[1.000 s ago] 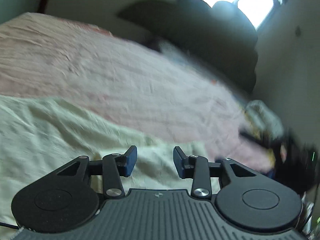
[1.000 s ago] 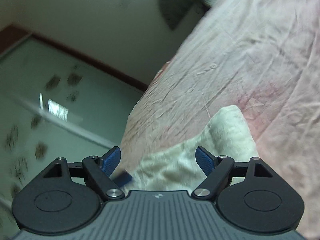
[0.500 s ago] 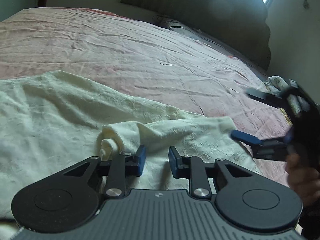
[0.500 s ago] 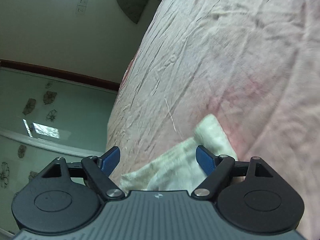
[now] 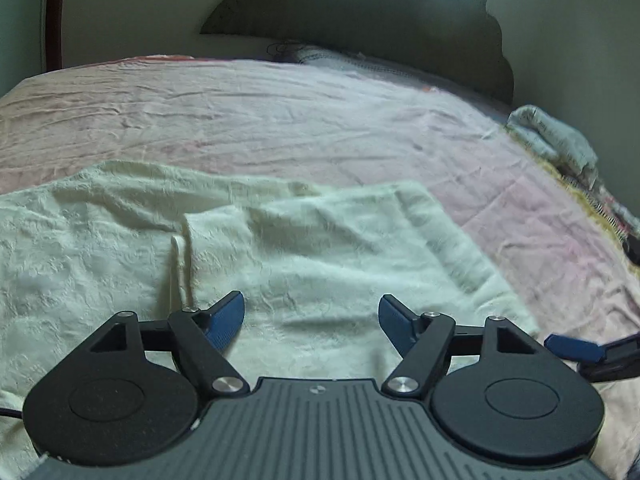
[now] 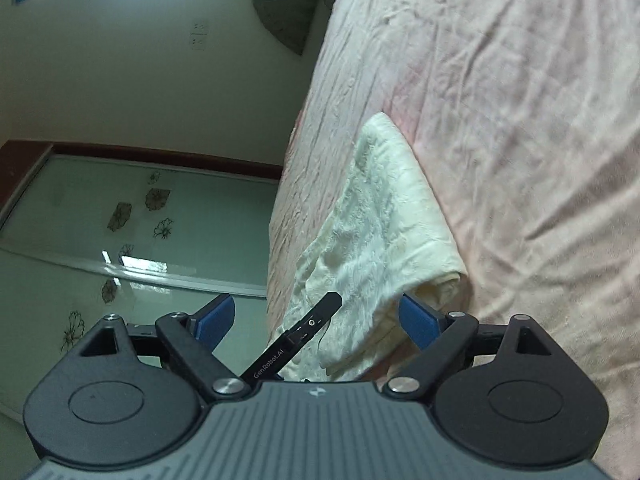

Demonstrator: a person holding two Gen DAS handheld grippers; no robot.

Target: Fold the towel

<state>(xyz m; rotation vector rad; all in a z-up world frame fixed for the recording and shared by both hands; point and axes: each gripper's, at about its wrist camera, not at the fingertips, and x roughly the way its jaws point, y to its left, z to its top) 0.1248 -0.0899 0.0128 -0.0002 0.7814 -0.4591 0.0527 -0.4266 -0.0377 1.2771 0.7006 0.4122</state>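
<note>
Towel [image 5: 320, 248] runs off frame under both claws, left claw [image 5: 312, 322] just opened, right claw [image 6: 316, 320] wide, neither gripping.

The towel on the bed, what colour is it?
Pale cream, with a faint embossed texture. The towel shows best in the left wrist view.

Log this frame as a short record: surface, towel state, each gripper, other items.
surface: wrinkled pink bedsheet
towel: cream textured towel, right part folded over, lying flat
left gripper: jaws just opened wide, nothing between them, over the towel
right gripper: jaws open, holding nothing, at the towel's folded edge
other: dark padded headboard; crumpled pale cloth at the bed's right edge
</note>
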